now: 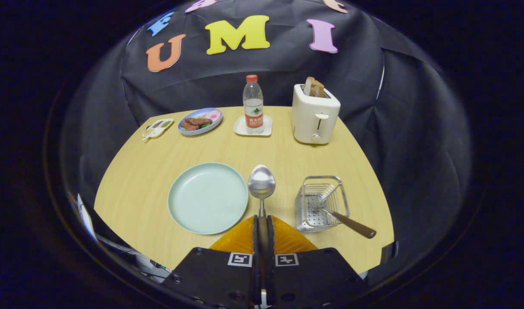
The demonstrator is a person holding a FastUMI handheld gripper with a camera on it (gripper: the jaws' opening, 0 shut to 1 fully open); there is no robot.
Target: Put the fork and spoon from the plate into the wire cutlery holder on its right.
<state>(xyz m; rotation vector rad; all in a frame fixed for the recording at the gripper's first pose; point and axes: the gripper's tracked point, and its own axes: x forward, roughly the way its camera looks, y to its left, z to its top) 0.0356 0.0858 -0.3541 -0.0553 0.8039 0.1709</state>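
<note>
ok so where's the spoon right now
In the gripper view the spoon is clamped by its handle in the gripper, bowl pointing ahead, between the pale green plate and the wire cutlery holder.

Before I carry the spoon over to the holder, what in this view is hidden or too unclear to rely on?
- Spoon handle: gripper view, hidden between the closed fingers of the tool.
- Fork tines: inside the wire cutlery holder, blurred by its mesh, so their resting point is unclear.
- Table near edge: covered by the tool body.
- Food on the far plate and the small tray: too small to identify.
</note>
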